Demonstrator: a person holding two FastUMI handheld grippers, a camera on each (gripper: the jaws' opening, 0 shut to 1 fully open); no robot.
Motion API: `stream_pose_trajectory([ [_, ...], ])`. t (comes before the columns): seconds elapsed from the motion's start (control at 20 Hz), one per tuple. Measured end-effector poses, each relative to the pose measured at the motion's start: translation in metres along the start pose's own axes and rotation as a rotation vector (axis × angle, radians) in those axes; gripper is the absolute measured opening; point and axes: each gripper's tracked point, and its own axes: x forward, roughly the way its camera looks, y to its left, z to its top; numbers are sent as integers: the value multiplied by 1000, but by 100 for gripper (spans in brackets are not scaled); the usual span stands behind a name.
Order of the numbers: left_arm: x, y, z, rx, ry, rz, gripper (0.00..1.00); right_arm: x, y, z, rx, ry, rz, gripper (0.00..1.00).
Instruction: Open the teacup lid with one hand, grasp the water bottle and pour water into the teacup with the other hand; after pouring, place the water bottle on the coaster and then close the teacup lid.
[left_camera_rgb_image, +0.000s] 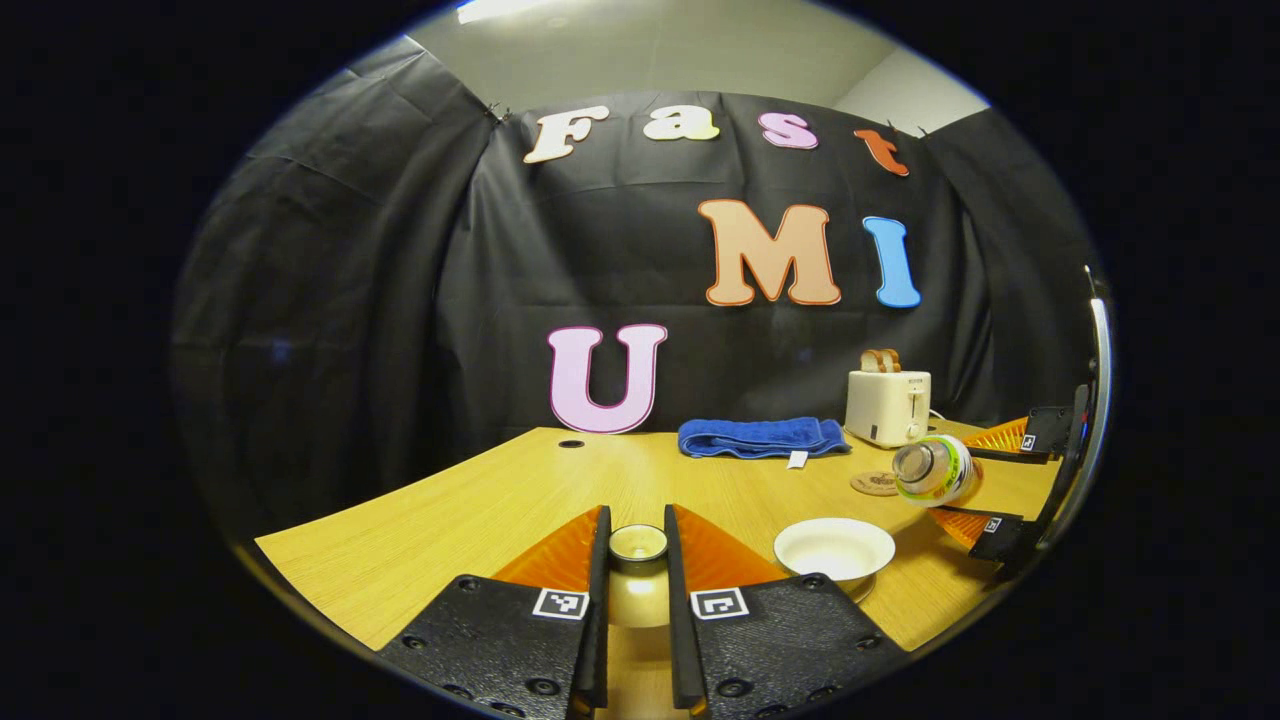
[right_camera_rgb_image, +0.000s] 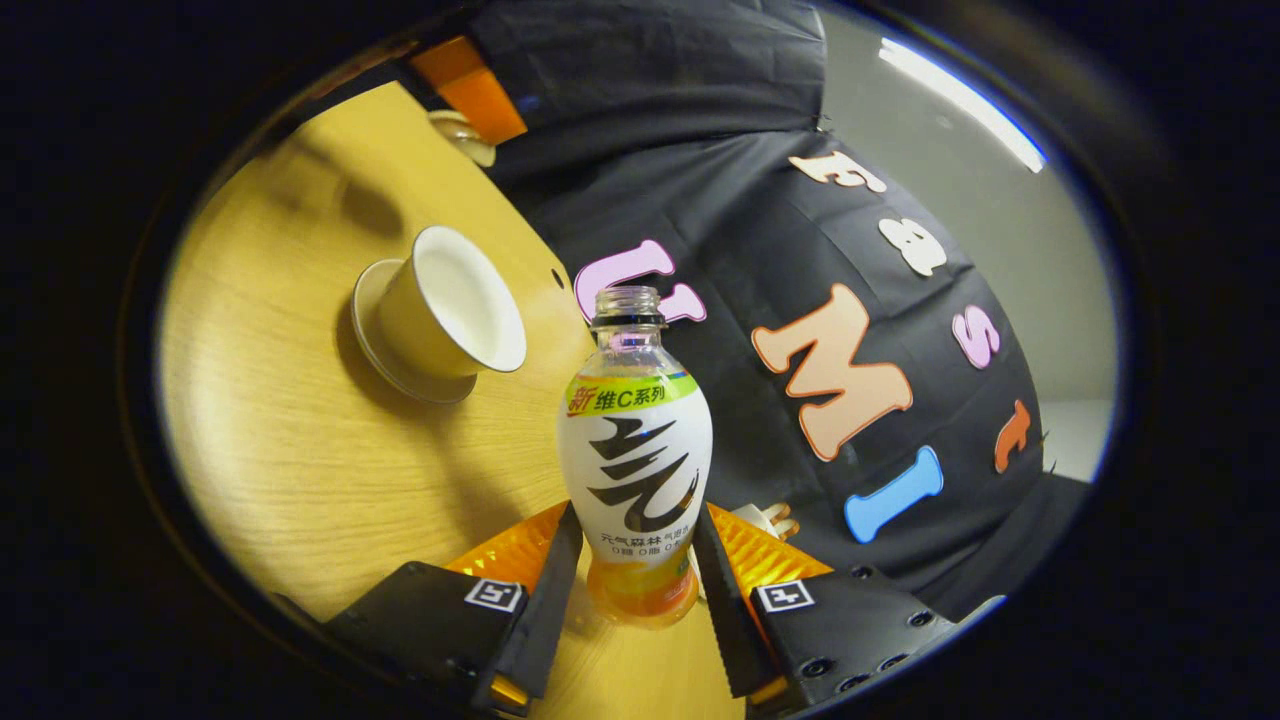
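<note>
Left claw (left_camera_rgb_image: 637, 570) is clamped on the teacup lid (left_camera_rgb_image: 638, 543), held up off the counter (left_camera_rgb_image: 480, 505), to the left of the open teacup (left_camera_rgb_image: 834, 548). Right claw (right_camera_rgb_image: 628, 580) is clamped low on the water bottle (right_camera_rgb_image: 635, 470), both fingers pressing its sides; bottle is uncapped and tilted, mouth aimed toward the teacup (right_camera_rgb_image: 440, 315). In the left gripper view the bottle (left_camera_rgb_image: 935, 470) hangs just up and right of the cup rim, not yet over it. Can't see any stream.

Risks, my read:
- Mouth is short of the rim. Tip further before it's centred and water lands on the counter or saucer.
- Grip is near the base of a smooth, bulged body, so the bottle could pivot or slide between the fingers as the tilt grows.
- Cup is light on its saucer; a knock from the bottle neck could shift it.
- Lid is pinched by its small knob and could twist out.
- Coaster (left_camera_rgb_image: 876, 484) sits behind the cup, near the towel (left_camera_rgb_image: 760, 437) and toaster (left_camera_rgb_image: 888, 405), so the set-down is tight.

Writing: the bottle has a printed label with a green-yellow band and a large black brush mark; leaving the text unread.
</note>
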Motion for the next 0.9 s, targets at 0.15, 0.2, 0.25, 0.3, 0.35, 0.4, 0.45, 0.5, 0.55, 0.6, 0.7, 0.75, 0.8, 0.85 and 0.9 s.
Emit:
stream_pose_trajectory([
  [0.15, 1, 4, -2, -1, 0, 2, 22, 7, 5, 1, -93, -7, 18, 70],
  [0.2, 1, 6, -2, 1, -2, 4, 22, 9, 7, 1, -120, -7, 24, 70],
  [0.25, 1, 7, -2, 2, -3, 4, 22, 11, 9, -1, -144, -6, 29, 70],
  [0.3, 1, 7, -1, -1, -4, 4, 22, 13, 9, -2, -164, -7, 30, 70],
  [0.35, 1, 9, -3, -5, -3, 5, 22, 15, 9, -2, -185, -5, 33, 70],
  [0.4, 3, 10, -5, -9, -1, 6, 23, 17, 9, -3, -207, -2, 36, 70],
  [0.45, 3, 10, -6, -12, 2, 5, 23, 18, 9, -3, -233, -5, 36, 70],
  [0.5, 4, 11, -8, -15, 7, 4, 22, 18, 8, -2, -263, -10, 34, 70],
  [0.55, 5, 11, -9, -16, 10, 4, 22, 17, 8, 0, -296, -15, 30, 69],
  [0.6, 5, 12, -9, -18, 11, 3, 22, 16, 7, 1, -328, -22, 25, 69],
  [0.7, 6, 13, -10, -22, 12, 2, 22, 12, 6, 4, -385, -35, 20, 70],
  [0.75, 6, 13, -10, -25, 12, 1, 22, 14, 4, 5, -407, -38, 18, 70],
  [0.8, 7, 13, -10, -27, 11, -1, 22, 14, 4, 7, -430, -44, 16, 69],
  [0.85, 7, 13, -10, -30, 11, -3, 22, 16, 1, 7, -452, -49, 15, 69],
  [0.9, 7, 13, -10, -33, 13, -5, 22, 15, 0, 8, -474, -55, 15, 69],
])
